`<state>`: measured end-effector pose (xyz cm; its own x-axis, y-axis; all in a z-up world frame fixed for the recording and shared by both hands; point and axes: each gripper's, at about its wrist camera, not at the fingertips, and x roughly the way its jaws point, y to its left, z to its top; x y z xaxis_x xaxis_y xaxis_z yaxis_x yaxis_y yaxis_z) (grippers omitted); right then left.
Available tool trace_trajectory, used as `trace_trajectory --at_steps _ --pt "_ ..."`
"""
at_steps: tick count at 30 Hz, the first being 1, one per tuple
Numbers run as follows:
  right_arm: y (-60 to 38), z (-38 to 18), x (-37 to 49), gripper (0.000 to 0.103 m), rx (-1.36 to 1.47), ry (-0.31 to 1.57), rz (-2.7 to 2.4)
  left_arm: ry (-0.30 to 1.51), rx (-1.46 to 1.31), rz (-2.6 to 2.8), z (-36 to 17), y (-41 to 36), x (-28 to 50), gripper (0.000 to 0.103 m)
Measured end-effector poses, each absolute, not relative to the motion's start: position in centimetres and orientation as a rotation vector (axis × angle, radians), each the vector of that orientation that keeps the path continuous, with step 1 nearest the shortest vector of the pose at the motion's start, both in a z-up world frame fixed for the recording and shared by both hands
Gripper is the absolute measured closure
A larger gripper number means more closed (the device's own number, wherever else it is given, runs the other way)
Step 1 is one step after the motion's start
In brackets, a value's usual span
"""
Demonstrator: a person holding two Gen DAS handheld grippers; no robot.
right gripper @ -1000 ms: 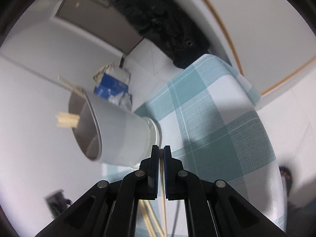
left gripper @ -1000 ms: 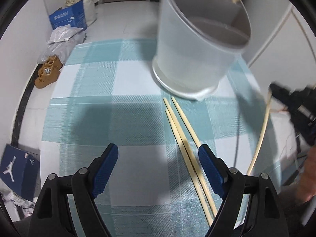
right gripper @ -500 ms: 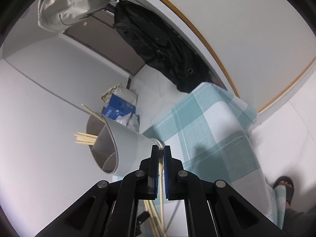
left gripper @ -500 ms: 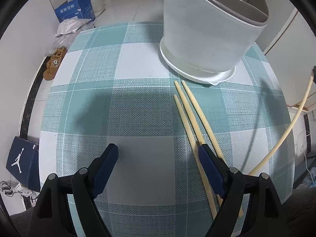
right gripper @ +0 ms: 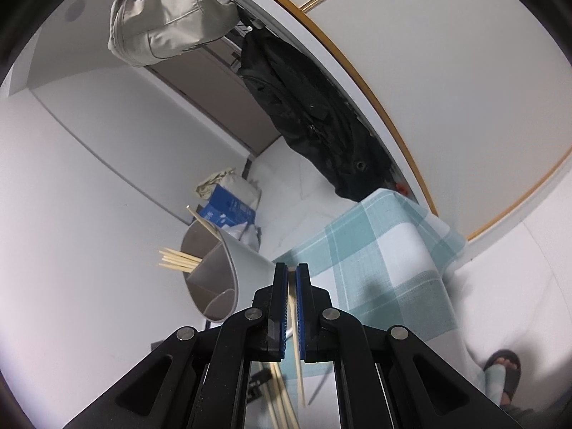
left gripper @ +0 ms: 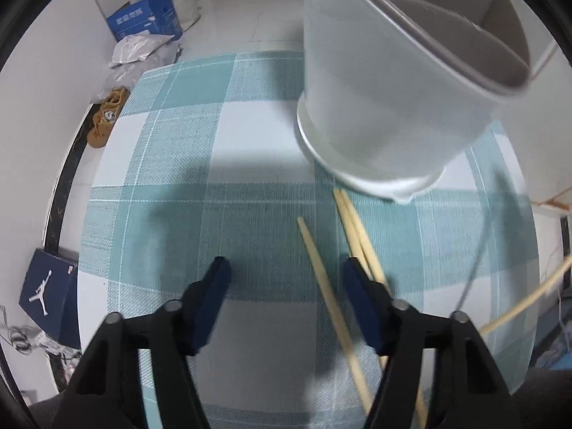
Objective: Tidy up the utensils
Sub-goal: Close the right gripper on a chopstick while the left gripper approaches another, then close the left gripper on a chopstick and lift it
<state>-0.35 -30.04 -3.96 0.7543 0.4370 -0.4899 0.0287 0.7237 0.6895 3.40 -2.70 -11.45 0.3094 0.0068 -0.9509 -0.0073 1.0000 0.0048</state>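
A white utensil holder (left gripper: 389,82) with inner dividers stands on the checked tablecloth (left gripper: 214,186). Three bamboo chopsticks (left gripper: 321,279) lie on the cloth just in front of it. My left gripper (left gripper: 286,286) is open low over the cloth, one chopstick between its blue fingers, the other two by the right finger. My right gripper (right gripper: 292,286) is shut on a single chopstick (right gripper: 296,357) and held high, tilted. In the right wrist view the holder (right gripper: 221,271) shows several chopsticks (right gripper: 178,261) standing in it. The held chopstick also shows in the left wrist view (left gripper: 525,304).
The table edge curves off left and right. On the floor lie a blue box (left gripper: 150,21), bags (left gripper: 139,50), brown shoes (left gripper: 107,118) and a shoe box (left gripper: 50,296). A beige bag (right gripper: 168,18) and a black jacket (right gripper: 314,114) hang on the wall. A sandalled foot (right gripper: 504,375) stands beside the table.
My left gripper has moved forward and right over the loose chopsticks, one now between its fingers. My right gripper has risen and tilted further with its chopstick still held.
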Motion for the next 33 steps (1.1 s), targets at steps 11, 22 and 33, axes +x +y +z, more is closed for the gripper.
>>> trace_trajectory --at_steps 11,22,33 --pt "-30.1 -3.5 -0.5 0.099 0.74 0.675 0.256 1.243 -0.05 0.033 -11.1 -3.8 4.1 0.099" --pt "-30.2 -3.6 -0.5 0.099 0.727 0.667 0.251 1.23 -0.185 0.035 -10.5 -2.1 4.0 0.102" --pt "-29.1 -3.3 -1.0 0.099 0.644 0.656 0.25 1.041 -0.19 -0.006 -5.7 -1.9 1.5 0.102"
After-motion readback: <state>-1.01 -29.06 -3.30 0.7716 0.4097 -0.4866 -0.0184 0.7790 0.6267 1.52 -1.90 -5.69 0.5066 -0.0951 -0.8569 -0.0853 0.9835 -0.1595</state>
